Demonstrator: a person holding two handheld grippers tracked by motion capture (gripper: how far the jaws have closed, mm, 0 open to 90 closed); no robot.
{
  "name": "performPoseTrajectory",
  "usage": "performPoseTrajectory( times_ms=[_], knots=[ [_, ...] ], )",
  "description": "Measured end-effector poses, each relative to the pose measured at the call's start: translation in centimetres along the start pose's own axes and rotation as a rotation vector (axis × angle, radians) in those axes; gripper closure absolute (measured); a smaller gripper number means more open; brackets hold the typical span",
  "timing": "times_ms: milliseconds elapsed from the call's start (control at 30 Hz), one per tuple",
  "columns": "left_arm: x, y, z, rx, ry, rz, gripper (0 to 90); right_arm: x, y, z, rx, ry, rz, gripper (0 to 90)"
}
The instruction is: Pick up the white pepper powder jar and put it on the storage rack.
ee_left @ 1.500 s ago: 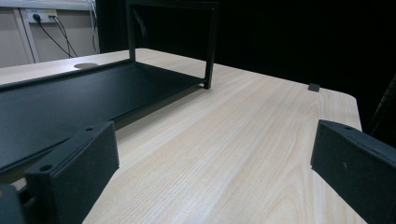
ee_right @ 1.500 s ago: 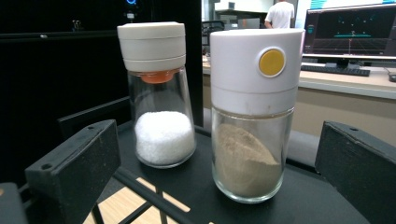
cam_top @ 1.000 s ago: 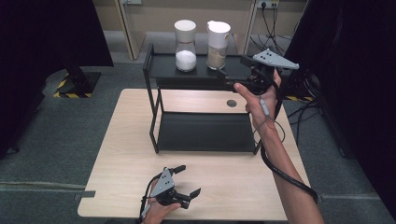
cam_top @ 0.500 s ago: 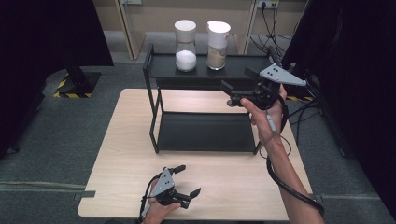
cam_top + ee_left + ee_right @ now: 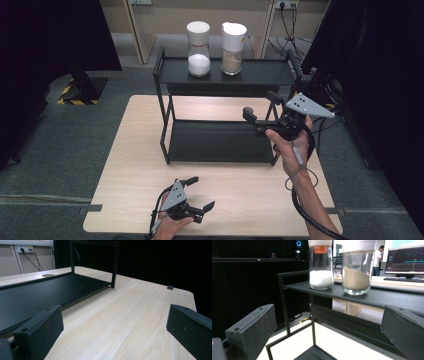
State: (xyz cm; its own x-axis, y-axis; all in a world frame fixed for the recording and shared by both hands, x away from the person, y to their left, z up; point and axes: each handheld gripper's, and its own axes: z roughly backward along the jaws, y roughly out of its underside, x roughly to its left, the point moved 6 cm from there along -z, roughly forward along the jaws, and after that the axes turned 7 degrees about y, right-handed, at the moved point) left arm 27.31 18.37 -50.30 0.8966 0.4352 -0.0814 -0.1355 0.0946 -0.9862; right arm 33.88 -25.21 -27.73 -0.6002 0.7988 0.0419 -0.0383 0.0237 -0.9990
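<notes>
Jars first: we have two standing upright side by side on the top shelf (image 5: 260, 75) of the black rack, the jar of white powder (image 5: 198, 50) to the left of the jar of tan powder (image 5: 233, 49). Our right gripper (image 5: 260, 111), jaws spread and empty, hangs near the rack's right end, below and in front of them, pointing up at both. Our left gripper (image 5: 200, 192), also spread and empty, rests low at the table's (image 5: 130, 150) near edge, well apart, so we judge the right hand better placed to reach.

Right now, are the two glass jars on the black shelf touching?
Apart. The right gripper view shows background between the white-powder glass jar and the tan-powder glass jar.
</notes>
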Motion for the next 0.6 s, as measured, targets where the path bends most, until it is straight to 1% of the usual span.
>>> performPoseTrajectory(
  times_ms=[67,300,500,600],
  knots=[
    [0.0,0.0,0.0,0.0,-0.001,0.001,0.2,0.0,0.6,0.4,-0.001,-0.003,-0.002,0.4],
    [0.1,0.0,0.0,-0.002,-0.006,0.001,0.2,0.2,3.0,1.9,0.019,-0.008,0.022,0.4],
    [0.1,0.0,0.0,-0.001,-0.007,-0.001,0.2,0.4,5.0,3.2,0.033,-0.018,0.017,0.4],
    [0.1,0.0,0.0,-0.001,-0.009,-0.002,0.2,0.6,6.1,3.8,0.031,-0.02,0.017,0.4]
  ],
)
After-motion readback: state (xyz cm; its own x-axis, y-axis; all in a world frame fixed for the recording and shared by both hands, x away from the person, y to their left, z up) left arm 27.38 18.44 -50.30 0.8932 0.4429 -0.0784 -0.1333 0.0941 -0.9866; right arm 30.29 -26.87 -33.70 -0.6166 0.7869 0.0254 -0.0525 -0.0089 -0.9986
